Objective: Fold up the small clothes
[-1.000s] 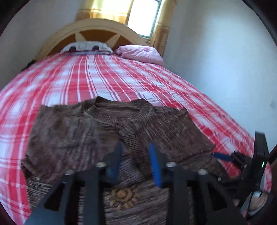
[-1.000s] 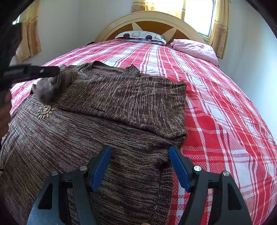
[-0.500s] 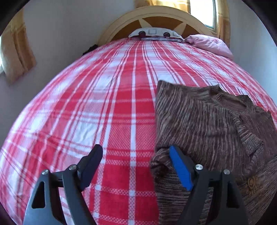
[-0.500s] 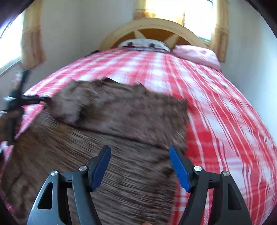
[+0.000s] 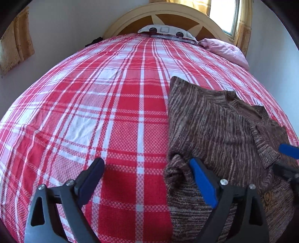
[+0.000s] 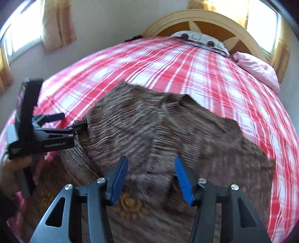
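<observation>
Bedroom; bed under red-white plaid cover, wooden headboard. Brown knit sweater, sleeves folded in, lies on the cover. Left gripper at its left edge, jaws just opened wide, nothing clamped. Right gripper over the chest, jaws just narrowing, apart, gripping nothing.

My right gripper hangs over the brown knit sweater, jaws apart and just narrowing, nothing pinched between the blue pads. The sweater lies on the red-and-white plaid bed, sleeves folded in across the body; a gold embroidered motif shows below my pads. At left, my left gripper, gripped by my hand, sits at the sweater's folded edge, jaws wide. Patterned pillow and pink pillow rest by the curved headboard.
</observation>
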A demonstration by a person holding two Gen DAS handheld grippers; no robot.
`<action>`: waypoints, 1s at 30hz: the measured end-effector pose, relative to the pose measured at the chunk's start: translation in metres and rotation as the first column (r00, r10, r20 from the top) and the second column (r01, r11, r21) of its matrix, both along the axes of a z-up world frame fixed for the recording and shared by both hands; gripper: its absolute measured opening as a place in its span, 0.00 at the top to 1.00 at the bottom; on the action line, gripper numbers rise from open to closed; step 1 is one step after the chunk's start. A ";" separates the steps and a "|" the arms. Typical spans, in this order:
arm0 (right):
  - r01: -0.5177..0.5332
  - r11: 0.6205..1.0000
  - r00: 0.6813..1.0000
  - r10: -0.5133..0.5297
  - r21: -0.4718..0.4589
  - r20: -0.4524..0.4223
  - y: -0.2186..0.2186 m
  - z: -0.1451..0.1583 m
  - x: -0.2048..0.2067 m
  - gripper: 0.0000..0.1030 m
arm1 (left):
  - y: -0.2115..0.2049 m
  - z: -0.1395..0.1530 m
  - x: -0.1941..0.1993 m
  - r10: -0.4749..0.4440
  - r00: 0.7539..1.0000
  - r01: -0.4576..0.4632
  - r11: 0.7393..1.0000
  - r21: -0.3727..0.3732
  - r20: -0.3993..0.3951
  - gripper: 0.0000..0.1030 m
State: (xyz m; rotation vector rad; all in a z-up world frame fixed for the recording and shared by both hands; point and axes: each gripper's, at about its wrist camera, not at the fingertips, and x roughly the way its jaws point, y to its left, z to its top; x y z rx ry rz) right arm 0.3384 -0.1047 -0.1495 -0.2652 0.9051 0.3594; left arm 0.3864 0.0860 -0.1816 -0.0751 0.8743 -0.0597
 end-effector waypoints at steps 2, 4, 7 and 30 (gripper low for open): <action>-0.017 0.996 0.999 0.014 -0.087 -0.033 0.012 -0.014 0.008 0.48 | -0.001 0.000 0.000 -0.001 1.000 0.001 1.000 0.005 0.001 0.07; 0.015 0.986 0.999 -0.020 -0.163 -0.033 0.007 -0.024 0.018 0.48 | -0.003 -0.001 0.000 -0.003 1.000 0.003 1.000 0.012 0.000 0.06; 0.154 0.965 0.988 -0.148 -0.213 0.045 -0.028 -0.016 0.036 0.48 | -0.001 -0.001 0.001 -0.005 1.000 0.005 1.000 0.006 0.001 0.06; 0.083 0.966 0.984 -0.040 0.246 -0.175 -0.061 -0.025 -0.026 0.95 | 0.003 -0.001 -0.002 -0.007 1.000 0.008 0.999 -0.033 0.010 0.06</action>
